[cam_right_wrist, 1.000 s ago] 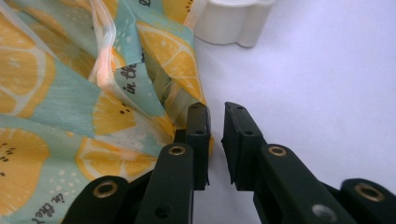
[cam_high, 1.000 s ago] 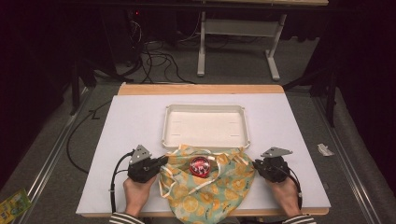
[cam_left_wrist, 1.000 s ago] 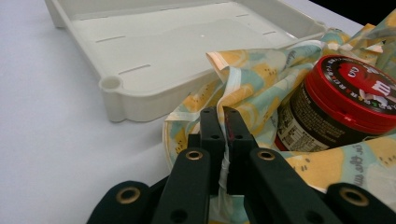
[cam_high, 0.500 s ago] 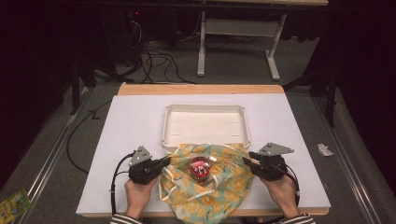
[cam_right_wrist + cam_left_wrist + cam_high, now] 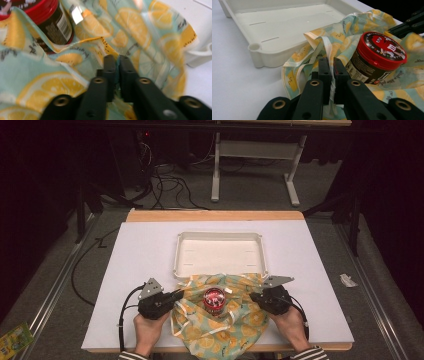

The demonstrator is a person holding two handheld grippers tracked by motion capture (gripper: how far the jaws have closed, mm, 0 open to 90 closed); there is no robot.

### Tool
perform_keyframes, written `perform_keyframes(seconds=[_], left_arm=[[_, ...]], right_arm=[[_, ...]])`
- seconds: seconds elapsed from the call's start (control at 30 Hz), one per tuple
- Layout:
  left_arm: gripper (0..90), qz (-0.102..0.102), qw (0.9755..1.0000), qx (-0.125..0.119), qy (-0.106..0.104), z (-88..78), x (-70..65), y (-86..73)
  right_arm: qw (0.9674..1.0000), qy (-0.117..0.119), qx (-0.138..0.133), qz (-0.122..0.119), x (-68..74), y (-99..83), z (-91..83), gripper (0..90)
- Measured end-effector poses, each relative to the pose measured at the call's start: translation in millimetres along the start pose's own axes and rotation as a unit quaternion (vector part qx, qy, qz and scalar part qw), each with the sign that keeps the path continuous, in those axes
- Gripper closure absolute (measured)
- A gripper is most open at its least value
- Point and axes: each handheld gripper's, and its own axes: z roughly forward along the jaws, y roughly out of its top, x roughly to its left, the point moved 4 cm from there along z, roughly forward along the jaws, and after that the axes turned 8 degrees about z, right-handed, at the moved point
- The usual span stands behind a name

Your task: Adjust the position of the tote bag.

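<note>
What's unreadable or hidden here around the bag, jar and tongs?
- Jar base: left gripper view, buried in the lemon-print bag.
- Jar lid: right gripper view, cut off by the top edge.
- Jar label text: high view, too small.
- Bag's near hem: high view, cut off by the bottom edge.

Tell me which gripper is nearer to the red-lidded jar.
Left, narrowly. The left gripper pinches the bag's ribbon just beside the red-lidded jar. The right gripper grips the lemon-print bag at its opposite edge, slightly farther off.

An "m" logo shows on the jar's red lid [image 5: 382, 50].
</note>
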Motion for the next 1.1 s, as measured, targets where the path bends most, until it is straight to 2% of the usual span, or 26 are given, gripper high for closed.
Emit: perform_keyframes(seconds=[0.13, 0.37, 0.57, 0.73, 0.93, 1.1], left_arm=[[88.8, 0.002, 1.0000, 0.005, -0.001, -0.4, -0.9, -2.3], [89.3, 0.001, 0.9999, 0.010, 0.006, -2.1, 1.4, -4.5], [89.3, -0.001, 0.9998, 0.014, 0.012, -1.9, 3.1, -7.2], [89.4, 0.001, 0.9997, 0.019, 0.017, -2.4, 6.4, -8.7], [89.4, -0.008, 0.9995, 0.018, 0.026, -4.7, 12.1, -13.6], [89.4, -0.007, 0.9996, 0.018, 0.022, -3.2, 9.8, -13.6]], right_arm=[[1.0000, -0.006, -0.001, -0.003, -4.0, -6.7, -4.4, 90.0], [0.9995, -0.027, -0.013, 0.013, -20.5, -26.7, -21.5, 90.0], [0.9988, -0.035, -0.011, 0.033, -31.1, -39.2, -26.7, 90.0], [0.9983, -0.043, -0.008, 0.038, -36.5, -47.8, -29.5, 90.0], [0.9966, -0.064, -0.007, 0.052, -49.0, -60.0, -34.7, 90.0], [0.9952, -0.072, -0.003, 0.066, -55.9, -69.6, -37.7, 90.0]])
